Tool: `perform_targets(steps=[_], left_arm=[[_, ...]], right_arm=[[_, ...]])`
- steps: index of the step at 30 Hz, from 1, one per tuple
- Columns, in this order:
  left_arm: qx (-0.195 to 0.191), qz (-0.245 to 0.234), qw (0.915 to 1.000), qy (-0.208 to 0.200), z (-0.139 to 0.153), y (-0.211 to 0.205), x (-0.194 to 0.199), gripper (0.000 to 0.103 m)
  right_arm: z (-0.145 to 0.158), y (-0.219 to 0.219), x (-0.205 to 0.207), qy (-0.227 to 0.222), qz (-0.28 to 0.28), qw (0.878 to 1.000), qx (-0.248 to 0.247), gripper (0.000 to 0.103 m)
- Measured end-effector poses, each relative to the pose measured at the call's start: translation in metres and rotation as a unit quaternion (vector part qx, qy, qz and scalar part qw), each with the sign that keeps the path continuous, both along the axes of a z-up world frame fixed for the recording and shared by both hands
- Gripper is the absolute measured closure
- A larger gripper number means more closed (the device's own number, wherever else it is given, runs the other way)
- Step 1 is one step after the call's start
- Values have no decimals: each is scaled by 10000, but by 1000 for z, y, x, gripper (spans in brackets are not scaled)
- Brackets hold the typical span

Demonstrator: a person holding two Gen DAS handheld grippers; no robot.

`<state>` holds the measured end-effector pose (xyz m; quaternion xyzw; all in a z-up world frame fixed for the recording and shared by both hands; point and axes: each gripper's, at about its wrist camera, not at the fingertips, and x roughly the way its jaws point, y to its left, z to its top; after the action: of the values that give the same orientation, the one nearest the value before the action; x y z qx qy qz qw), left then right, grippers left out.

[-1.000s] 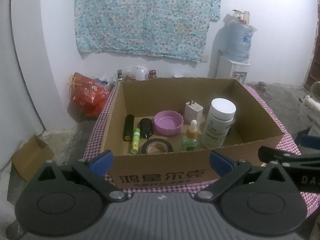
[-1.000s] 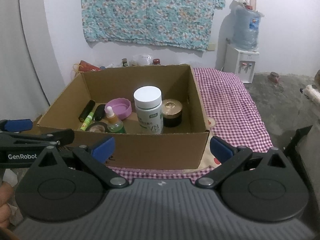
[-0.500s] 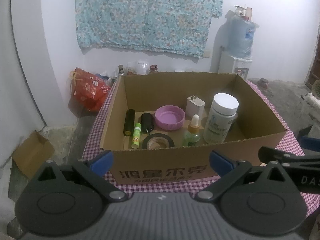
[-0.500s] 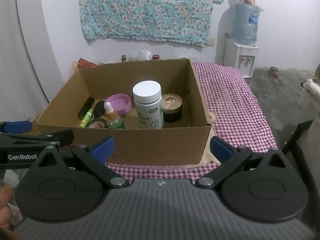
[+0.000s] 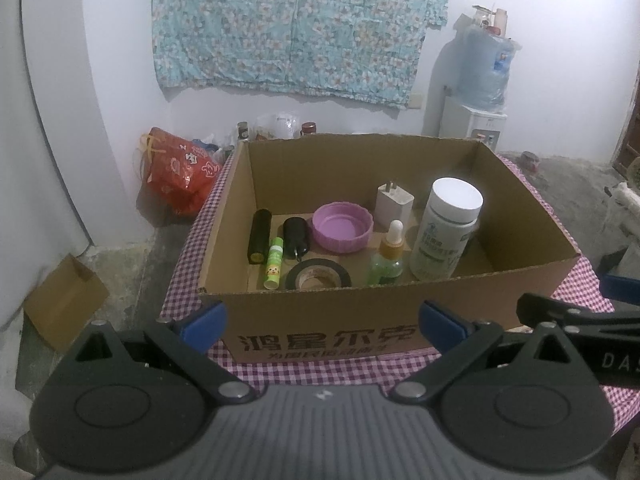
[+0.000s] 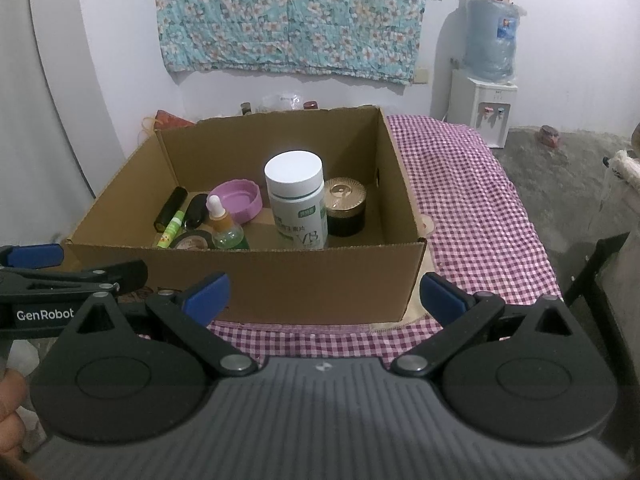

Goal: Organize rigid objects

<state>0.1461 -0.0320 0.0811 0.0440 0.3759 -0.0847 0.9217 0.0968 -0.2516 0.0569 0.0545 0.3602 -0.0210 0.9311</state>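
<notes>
An open cardboard box (image 5: 328, 320) (image 6: 280, 280) stands on a checked cloth. Inside it are a white pill bottle (image 5: 446, 228) (image 6: 298, 200), a pink lid (image 5: 342, 226) (image 6: 238, 200), a dropper bottle (image 5: 388, 258) (image 6: 224, 226), a white charger (image 5: 394, 202), a tape roll (image 5: 318, 278), a green tube (image 5: 274, 262), two black cylinders (image 5: 259, 236) and a gold-lidded jar (image 6: 344, 206). My left gripper (image 5: 322, 320) is open in front of the box, holding nothing. My right gripper (image 6: 324, 294) is also open and holds nothing, level with the box's near wall.
The checked cloth (image 6: 472, 200) stretches bare to the right of the box. A water dispenser (image 6: 486, 80) stands against the back wall, a red bag (image 5: 176, 172) and a small carton (image 5: 64, 296) lie on the floor at left.
Both grippers have drawn back and risen slightly, so the box sits lower and a little farther in both views. Nothing in the box moved.
</notes>
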Motion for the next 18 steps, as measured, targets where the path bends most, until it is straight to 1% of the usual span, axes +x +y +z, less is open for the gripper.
perform_targets(steps=[18], left_arm=[[-23, 29, 10000, 23, -1, 0, 0, 0]], right_arm=[[0, 0, 1, 4, 0, 10000, -9, 1]])
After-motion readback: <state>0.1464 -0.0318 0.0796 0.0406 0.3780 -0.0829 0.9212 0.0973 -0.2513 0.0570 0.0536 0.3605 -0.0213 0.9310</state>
